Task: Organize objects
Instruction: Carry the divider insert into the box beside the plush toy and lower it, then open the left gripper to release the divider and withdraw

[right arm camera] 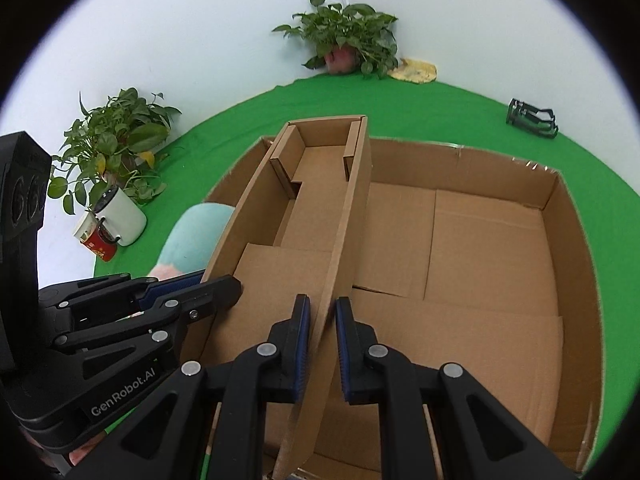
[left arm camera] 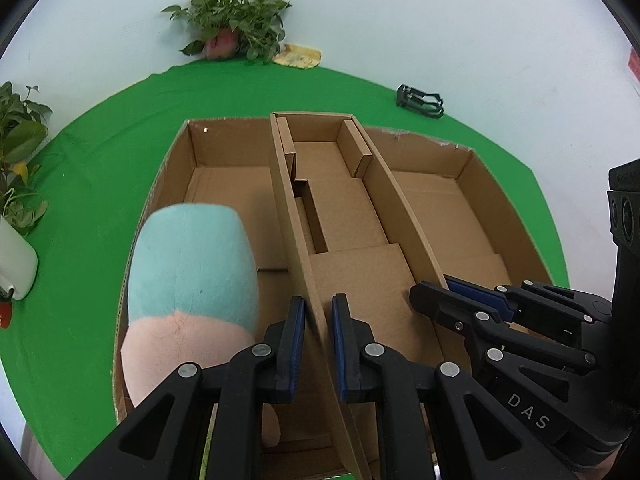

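A narrow cardboard insert tray (left arm camera: 352, 264) (right arm camera: 288, 272) hangs inside a large open cardboard box (left arm camera: 432, 200) (right arm camera: 480, 248) on the green table. My left gripper (left arm camera: 318, 344) is shut on the tray's left long wall. My right gripper (right arm camera: 322, 344) is shut on its right long wall. Each gripper shows in the other's view: the right gripper (left arm camera: 448, 292) at the tray's right wall, the left gripper (right arm camera: 208, 284) at its left wall. A teal and pink plush toy (left arm camera: 192, 272) (right arm camera: 192, 232) lies in the big box to the left of the tray.
Potted plants stand at the back (left arm camera: 232, 20) (right arm camera: 348, 36) and at the left (right arm camera: 116, 136), with a white mug (right arm camera: 124, 216) and a red cup (right arm camera: 98, 242). A black wire holder (left arm camera: 420, 100) (right arm camera: 532, 118) and a yellow cloth (left arm camera: 298, 56) lie on the green cloth behind the box.
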Demonstrator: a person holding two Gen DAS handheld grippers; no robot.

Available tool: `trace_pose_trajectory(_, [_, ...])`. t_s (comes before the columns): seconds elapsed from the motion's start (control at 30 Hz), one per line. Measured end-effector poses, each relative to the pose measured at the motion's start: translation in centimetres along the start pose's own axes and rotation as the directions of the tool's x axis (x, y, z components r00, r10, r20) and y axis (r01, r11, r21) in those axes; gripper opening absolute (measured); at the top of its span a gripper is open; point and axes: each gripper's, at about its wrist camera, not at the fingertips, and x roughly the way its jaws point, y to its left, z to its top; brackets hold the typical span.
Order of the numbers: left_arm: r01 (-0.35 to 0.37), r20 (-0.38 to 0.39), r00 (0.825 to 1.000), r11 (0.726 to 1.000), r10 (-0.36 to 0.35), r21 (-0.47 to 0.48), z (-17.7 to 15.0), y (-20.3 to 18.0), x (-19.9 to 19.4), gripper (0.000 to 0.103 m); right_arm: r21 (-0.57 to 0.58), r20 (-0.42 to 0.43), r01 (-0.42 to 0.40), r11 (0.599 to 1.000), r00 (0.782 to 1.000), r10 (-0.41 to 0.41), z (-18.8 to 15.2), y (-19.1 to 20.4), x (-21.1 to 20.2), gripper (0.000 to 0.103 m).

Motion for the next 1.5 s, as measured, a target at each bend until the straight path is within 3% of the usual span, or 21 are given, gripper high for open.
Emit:
trace_pose_trajectory(0.23, [-0.009, -0.032, 0.999, 1.000, 0.008, -0.016, -1.7, 0.6, 1.9, 0.011, 0.088, -0.128, -0.065, 0.994, 0.989, 0.076, -1.3, -1.3, 3.1, 0.015])
trace_pose_trajectory(0.53, [0.001, -0.041, 0.999, 1.000, -0.001, -0.004, -4.1, 0.3, 0.7, 0.011, 0.187, -0.165, -0.140, 0.972, 0.971, 0.171, -1.5, -2.6, 4.0, 0.022])
trace_pose_trajectory(0.77, [-0.012, -0.037, 0.999, 1.000, 0.013, 0.006, -6.5, -0.2, -0.7, 0.011, 0.104, -0.158, -0.100, 0.990, 0.981, 0.116, -1.0, -1.5, 4.2, 0.018])
trace_pose_trajectory(0.97, [-0.004, -0.039, 0.999, 1.000, 0.003, -0.023, -7.7, 0.7, -1.9, 0.011, 0.150, -0.185, -0.142, 0.979, 0.968, 0.169, -1.0, -1.5, 5.3, 0.018])
trace_pose_trajectory(1.4, [0.014, -0.050, 0.999, 0.999, -0.016, -0.046, -8.8, 1.5, -3.5, 0.011, 0.139, -0.189, -0.124, 0.983, 0.970, 0.149, -1.5, -0.8, 5.1, 0.021])
trace_pose_trajectory(1.43, [0.008, -0.044, 0.999, 0.999, -0.010, -0.042, -8.9, 1.4, -3.8, 0.012, 0.132, -0.175, -0.109, 0.985, 0.976, 0.132, -1.5, -0.8, 4.7, 0.028])
trace_pose_trajectory(1.5, [-0.015, 0.000, 1.000, 0.999, 0.015, -0.030, -9.1, 1.4, -4.9, 0.014, 0.134, -0.143, -0.060, 0.989, 0.987, 0.079, -1.5, -0.8, 3.6, 0.061])
